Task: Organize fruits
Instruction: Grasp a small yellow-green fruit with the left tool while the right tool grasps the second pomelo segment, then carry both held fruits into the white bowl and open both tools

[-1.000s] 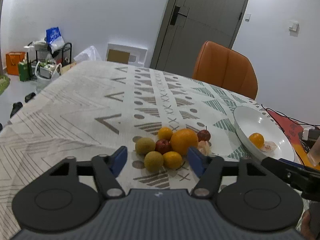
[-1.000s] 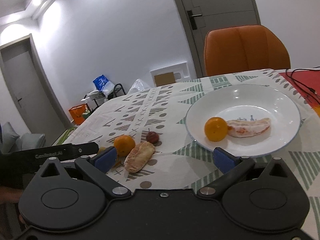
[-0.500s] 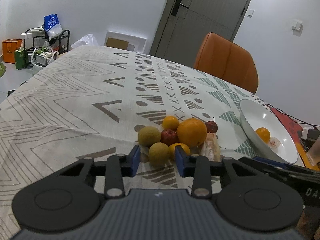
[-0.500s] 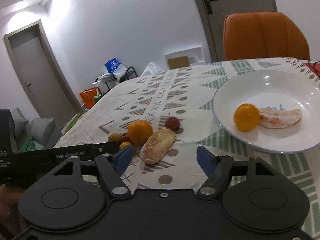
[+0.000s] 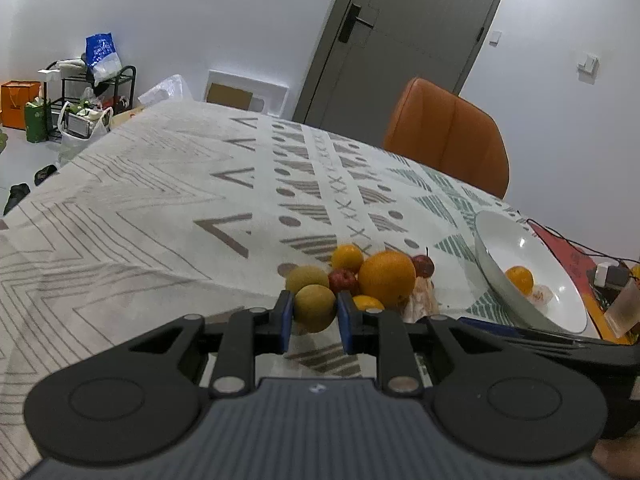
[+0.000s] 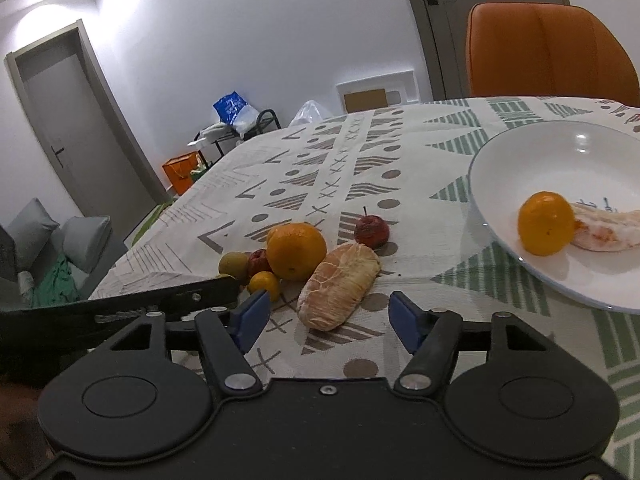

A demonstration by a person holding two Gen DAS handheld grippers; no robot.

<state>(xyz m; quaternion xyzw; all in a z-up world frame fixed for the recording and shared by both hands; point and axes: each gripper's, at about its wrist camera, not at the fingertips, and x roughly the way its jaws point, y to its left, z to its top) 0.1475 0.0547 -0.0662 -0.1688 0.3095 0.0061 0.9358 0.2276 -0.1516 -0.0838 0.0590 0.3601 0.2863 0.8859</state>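
A pile of fruit lies on the patterned tablecloth: a big orange [image 5: 386, 277] [image 6: 296, 251], small oranges, red fruits [image 6: 371, 231], olive-green round fruits and a peeled citrus piece [image 6: 339, 285]. My left gripper [image 5: 314, 316] is shut on the near olive-green fruit [image 5: 315, 307] at the pile's front. My right gripper [image 6: 326, 320] is open, its fingers on either side of the near end of the peeled citrus piece. A white plate [image 6: 520, 148] [image 5: 504, 240] to the right holds a small orange [image 6: 546, 229] and a peeled segment [image 6: 604, 228].
An orange chair [image 5: 448, 136] stands at the table's far side. Cables and a red mat [image 5: 576, 256] lie beyond the plate. The left gripper's body [image 6: 120, 308] shows at the left of the right wrist view.
My left gripper moved in and closed from wide open onto the olive-green fruit. My right gripper moved left from the plate toward the peeled citrus piece and narrowed somewhat.
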